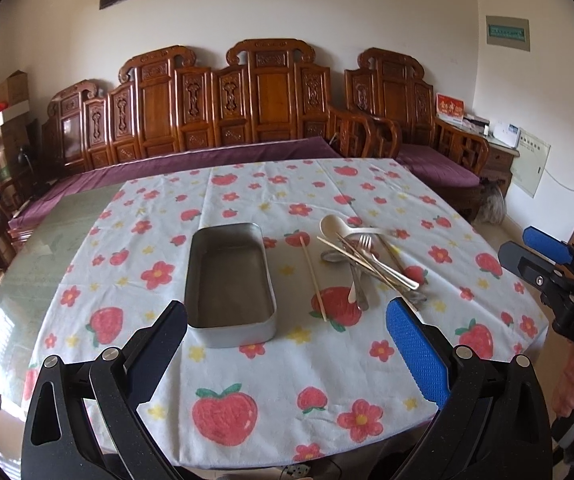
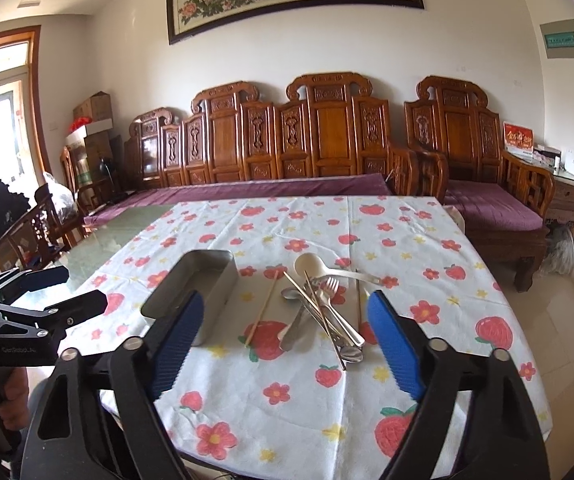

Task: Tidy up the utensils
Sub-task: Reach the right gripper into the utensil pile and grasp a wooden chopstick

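While both grippers hung over the near edge of the table, the metal tray [image 1: 231,280] lay on the strawberry-print cloth [image 1: 287,380] with its long axis running from the near edge toward the wooden bench [image 1: 247,100] at the wall. Just right of it, a single chopstick [image 1: 313,278] lay apart from the rest, nearly parallel to the tray, its far tip leaning slightly toward it. Farther right sat the utensil pile [image 2: 323,308]: a white spoon [image 2: 311,265] at the far end with its bowl toward the tray side and its handle trailing right, a fork [image 2: 330,286] with tines pointing away, and metal spoons and chopsticks crossed over one another, mostly running near-to-far.

The left gripper [image 1: 287,332] was spread wide, fingers [image 1: 417,354] holding nothing and touching nothing, the tray's near end between them. The right gripper [image 2: 283,336] was likewise spread wide and empty, framing the pile.
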Demonstrator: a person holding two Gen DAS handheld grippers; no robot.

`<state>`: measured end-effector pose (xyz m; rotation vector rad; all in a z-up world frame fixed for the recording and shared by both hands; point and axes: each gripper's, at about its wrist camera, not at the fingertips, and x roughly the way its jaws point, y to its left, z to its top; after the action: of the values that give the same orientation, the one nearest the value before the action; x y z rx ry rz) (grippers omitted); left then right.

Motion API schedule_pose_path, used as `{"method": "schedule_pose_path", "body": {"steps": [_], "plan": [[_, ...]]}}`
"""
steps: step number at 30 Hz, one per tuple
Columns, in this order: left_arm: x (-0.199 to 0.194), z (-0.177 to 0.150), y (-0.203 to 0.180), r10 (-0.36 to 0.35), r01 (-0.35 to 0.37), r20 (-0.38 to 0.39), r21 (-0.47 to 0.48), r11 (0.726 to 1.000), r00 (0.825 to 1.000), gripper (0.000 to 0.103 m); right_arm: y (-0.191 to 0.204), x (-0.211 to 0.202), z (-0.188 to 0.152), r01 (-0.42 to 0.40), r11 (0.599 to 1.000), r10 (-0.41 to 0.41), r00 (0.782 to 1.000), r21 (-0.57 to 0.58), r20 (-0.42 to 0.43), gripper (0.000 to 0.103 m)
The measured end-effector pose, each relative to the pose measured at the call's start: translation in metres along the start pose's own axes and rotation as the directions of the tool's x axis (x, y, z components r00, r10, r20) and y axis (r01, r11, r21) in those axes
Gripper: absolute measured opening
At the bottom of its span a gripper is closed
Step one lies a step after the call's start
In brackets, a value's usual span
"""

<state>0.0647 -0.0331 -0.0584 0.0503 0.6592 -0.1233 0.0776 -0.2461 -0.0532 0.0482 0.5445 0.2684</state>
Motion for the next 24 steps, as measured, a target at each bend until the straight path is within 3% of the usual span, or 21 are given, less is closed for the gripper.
{"method": "schedule_pose_path", "body": {"steps": [8, 16, 24], "plan": [[0.044, 0.002, -0.002, -0.029, 0.03, -0.063, 0.019, 0.999, 0.998, 0.096, -0.029, 0.049, 0.005, 0.02, 1.0, -0.02, 0.999, 0.012, -0.046, 0.062], [0.088, 0.01, 0.0, -0.04, 0.044, -0.112, 0.032, 0.999, 0.993, 0.096, -0.052, 0.092, 0.03, 0.003, 1.0, -0.002, 0.999, 0.021, -0.034, 0.057], [0.124, 0.015, -0.006, -0.07, 0.078, -0.16, 0.047, 0.996, 0.985, 0.096, -0.065, 0.159, 0.025, -0.038, 0.999, 0.036, 0.991, -0.009, -0.132, 0.035]]}}
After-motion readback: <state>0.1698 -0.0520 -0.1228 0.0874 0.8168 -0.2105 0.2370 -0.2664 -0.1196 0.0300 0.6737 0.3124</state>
